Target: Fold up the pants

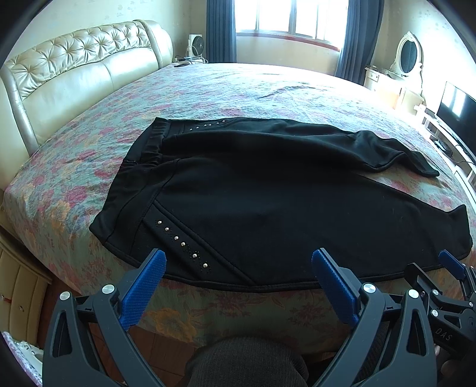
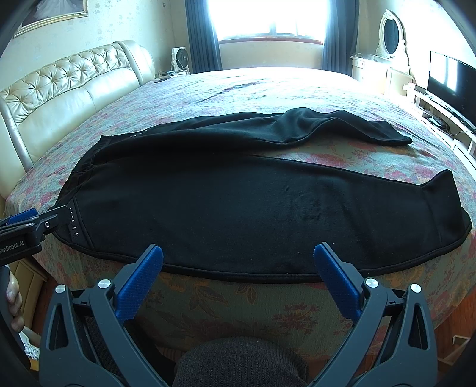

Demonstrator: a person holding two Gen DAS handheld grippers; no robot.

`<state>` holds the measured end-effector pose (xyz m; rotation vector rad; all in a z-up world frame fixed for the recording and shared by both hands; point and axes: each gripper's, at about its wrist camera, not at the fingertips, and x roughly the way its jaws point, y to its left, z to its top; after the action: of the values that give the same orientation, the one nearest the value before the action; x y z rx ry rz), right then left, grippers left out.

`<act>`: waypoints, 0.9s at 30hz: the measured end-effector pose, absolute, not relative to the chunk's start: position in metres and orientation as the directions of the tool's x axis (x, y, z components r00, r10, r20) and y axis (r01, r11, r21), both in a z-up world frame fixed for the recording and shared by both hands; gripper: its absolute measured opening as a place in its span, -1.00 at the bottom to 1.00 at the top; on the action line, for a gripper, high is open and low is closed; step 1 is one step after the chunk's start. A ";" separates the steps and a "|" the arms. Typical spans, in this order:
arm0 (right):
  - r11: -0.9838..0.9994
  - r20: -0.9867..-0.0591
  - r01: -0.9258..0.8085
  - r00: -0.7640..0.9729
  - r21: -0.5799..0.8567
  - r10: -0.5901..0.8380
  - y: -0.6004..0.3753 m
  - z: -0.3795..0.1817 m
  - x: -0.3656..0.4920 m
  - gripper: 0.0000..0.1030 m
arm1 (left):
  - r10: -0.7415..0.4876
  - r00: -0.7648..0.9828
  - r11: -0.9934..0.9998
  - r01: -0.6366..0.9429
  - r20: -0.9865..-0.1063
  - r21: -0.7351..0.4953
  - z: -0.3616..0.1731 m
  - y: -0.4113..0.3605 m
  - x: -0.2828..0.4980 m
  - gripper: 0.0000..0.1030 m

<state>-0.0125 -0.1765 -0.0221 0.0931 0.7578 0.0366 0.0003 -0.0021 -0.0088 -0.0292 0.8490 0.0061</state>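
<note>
Black pants lie flat on the bed, waistband to the left and both legs running right. The near leg lies along the bed's front edge; the far leg is rumpled and angles away. Silver studs mark the near pocket. My left gripper is open, hovering at the near hem by the pocket and holding nothing. My right gripper is also open, over the near leg's lower edge, and holds nothing. A right gripper pad shows low right, and a left gripper pad at the far left.
The floral bedspread covers a wide bed with a cream tufted headboard on the left. A TV and a mirror dresser stand at the right, with a window behind. A person's dark knit sleeve fills the bottom.
</note>
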 end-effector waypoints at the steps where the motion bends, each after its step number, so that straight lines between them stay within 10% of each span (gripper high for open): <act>1: 0.995 -0.684 0.000 0.726 0.097 0.067 -0.176 -0.022 -0.013 0.96 | -0.007 0.661 1.000 -0.017 -0.750 -0.024 -0.009 -0.002 0.000 0.90; 27: 0.995 -0.686 0.002 0.724 0.101 0.069 -0.175 -0.023 -0.012 0.96 | -0.010 0.665 1.000 -0.005 -0.747 -0.018 -0.008 -0.005 -0.002 0.90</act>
<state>-0.0125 -0.1747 -0.0225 0.0973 0.7599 0.0372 -0.0020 -0.0049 -0.0084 -0.0186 0.8430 -0.0030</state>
